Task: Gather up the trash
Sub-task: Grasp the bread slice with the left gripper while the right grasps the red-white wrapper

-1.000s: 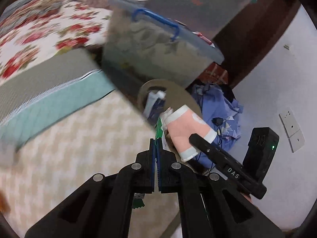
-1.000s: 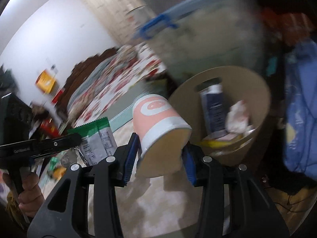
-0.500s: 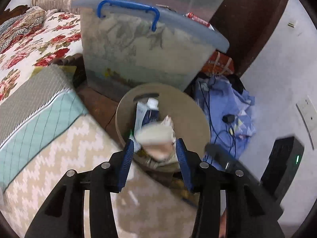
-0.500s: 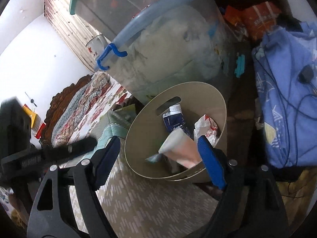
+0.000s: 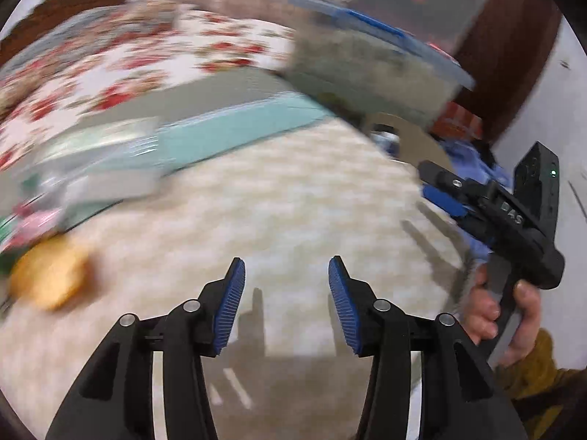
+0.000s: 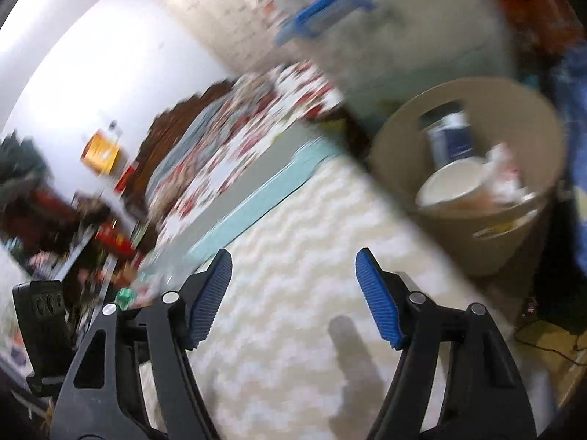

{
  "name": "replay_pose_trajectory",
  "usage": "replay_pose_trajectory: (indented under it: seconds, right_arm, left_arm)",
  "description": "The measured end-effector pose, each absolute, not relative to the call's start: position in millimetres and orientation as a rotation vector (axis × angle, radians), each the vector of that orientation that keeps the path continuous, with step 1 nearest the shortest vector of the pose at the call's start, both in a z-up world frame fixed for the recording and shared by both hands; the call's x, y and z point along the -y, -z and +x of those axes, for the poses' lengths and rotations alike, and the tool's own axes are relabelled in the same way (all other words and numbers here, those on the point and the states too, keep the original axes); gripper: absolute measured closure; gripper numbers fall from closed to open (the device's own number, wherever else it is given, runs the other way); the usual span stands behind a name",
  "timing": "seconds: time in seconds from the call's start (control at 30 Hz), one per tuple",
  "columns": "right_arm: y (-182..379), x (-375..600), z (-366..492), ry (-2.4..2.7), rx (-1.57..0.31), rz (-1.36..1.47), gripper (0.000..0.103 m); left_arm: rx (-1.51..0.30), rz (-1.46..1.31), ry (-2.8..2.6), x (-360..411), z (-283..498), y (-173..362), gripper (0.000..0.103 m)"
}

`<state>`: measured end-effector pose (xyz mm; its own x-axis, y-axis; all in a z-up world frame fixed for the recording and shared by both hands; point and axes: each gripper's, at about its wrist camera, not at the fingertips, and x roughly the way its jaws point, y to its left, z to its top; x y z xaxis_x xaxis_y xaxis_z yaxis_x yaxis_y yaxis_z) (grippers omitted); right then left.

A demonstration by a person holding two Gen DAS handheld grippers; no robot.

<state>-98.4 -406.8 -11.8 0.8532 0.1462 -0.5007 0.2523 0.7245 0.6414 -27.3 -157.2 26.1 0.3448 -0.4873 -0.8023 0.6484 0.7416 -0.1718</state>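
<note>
A tan round bin [image 6: 477, 245] stands beside the bed, holding a pink paper cup [image 6: 451, 187], a blue-and-white carton [image 6: 451, 139] and crumpled paper [image 6: 506, 176]. Only its rim [image 5: 418, 139] shows in the left wrist view. My right gripper [image 6: 293, 293] is open and empty over the chevron bedspread [image 6: 293, 256], left of the bin. It also shows in the left wrist view [image 5: 440, 190]. My left gripper [image 5: 284, 293] is open and empty over the bedspread [image 5: 256, 201]. A blurred orange object [image 5: 47, 278] lies on the bed at far left.
A clear storage box with a blue handle [image 6: 396, 36] stands behind the bin. Blue cloth [image 6: 576, 146] lies to its right. A teal-edged blanket [image 5: 220, 135] and a floral quilt [image 5: 110, 62] cover the far bed. Blurred small items [image 5: 25, 216] lie at the left.
Both grippers let go of their trash into the bin and opened. Both have swung left, away from the bin, over the bedspread. The pink cup now lies in the bin.
</note>
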Motion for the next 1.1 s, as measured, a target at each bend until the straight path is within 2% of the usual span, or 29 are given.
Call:
replay_pose_trajectory:
  seconds: [0.27, 0.5, 0.53, 0.6, 0.77, 1.1]
  right_arm:
    - [7.3, 323.7, -68.6, -0.09, -0.667, 0.621, 0.033]
    - [9.7, 293.7, -56.4, -0.118, -0.727, 0.545, 0.035]
    - [9.1, 292.1, -55.6, -0.112, -0.732, 0.545, 0.035]
    - [10.3, 290.1, -52.5, -0.101, -0.745, 0.543, 0.035]
    - [8.8, 268.5, -37.2, -0.148, -0.785, 0.514, 0.036]
    - [-26.7, 120.7, 55.7, -0.423, -0.782, 0.029, 0.037]
  left_arm:
    - [-0.951, -0.093, 0.395, 11.9, 18.4, -36.9, 0.055]
    - [-0.982, -0.149, 0.312, -7.6, 59.7, -14.1, 0.058]
    - [-0.985, -0.154, 0.312, -7.0, 63.9, -10.2, 0.062]
    - [-1.001, -0.16, 0.313, -1.7, 71.8, -1.9, 0.095]
    - [-0.997, -0.134, 0.392, -10.7, 49.0, -5.5, 0.098]
    - [-0.986, -0.22, 0.44, -81.4, -30.5, 1.4, 0.097]
